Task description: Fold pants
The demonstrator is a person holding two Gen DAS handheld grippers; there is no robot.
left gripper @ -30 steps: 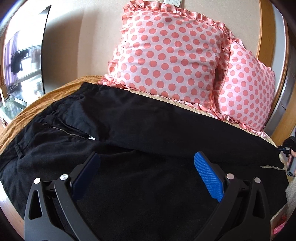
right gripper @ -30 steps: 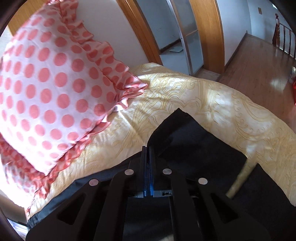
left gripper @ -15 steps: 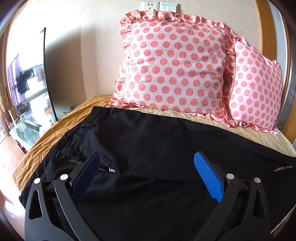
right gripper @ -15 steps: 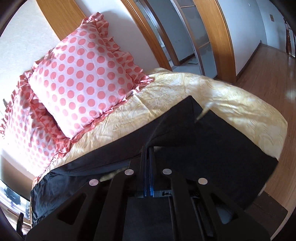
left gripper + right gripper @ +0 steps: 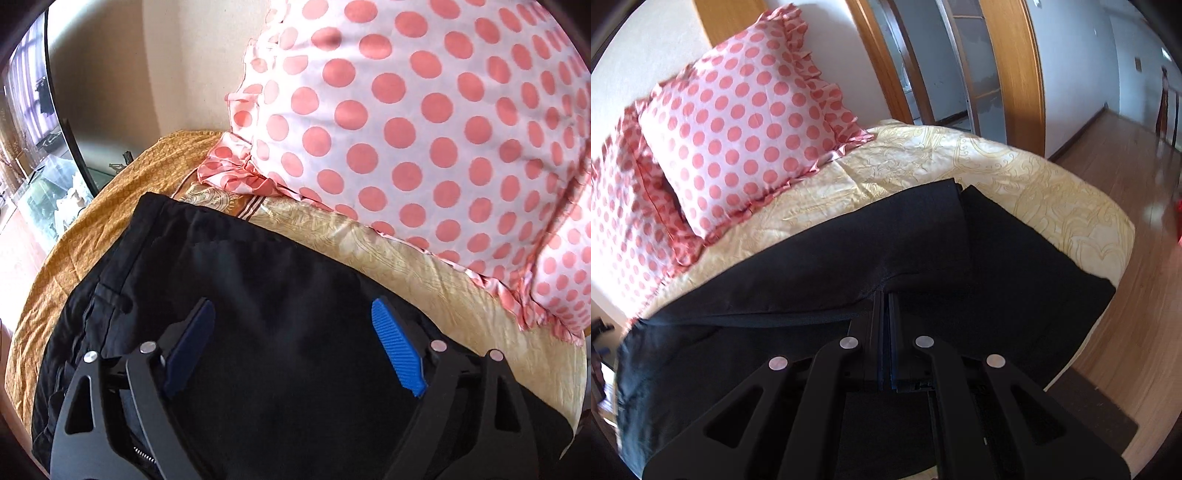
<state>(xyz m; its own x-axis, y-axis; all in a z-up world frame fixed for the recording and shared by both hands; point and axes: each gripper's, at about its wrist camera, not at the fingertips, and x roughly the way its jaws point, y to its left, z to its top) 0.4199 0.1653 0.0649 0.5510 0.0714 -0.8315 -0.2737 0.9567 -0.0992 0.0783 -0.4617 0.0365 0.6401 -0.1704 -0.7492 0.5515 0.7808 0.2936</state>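
Black pants point(image 5: 277, 266) lie across the bed, waistband and belt loops at the left. My left gripper point(image 5: 291, 306) hovers just above the upper seat area. Its blue pads point(image 5: 395, 350) stand wide apart and are closing, with cloth under them but not pinched. In the right wrist view the two legs point(image 5: 923, 229) lie side by side, hems toward the bed's far edge. My right gripper point(image 5: 886, 295) is shut on a folded edge of the pants leg, and creases run from its tip.
Two pink polka-dot pillows point(image 5: 424, 129) point(image 5: 750, 140) lean on the wall behind the pants. A cream patterned bedspread point(image 5: 997, 166) and an orange blanket point(image 5: 92, 240) cover the bed. Wooden floor point(image 5: 1126, 277) and a doorway point(image 5: 960, 74) lie past the bed's right edge.
The left gripper swung left toward the waistband and closer to the pillow, its pads a little narrower. The right gripper drew back with the leg edge, staying shut.
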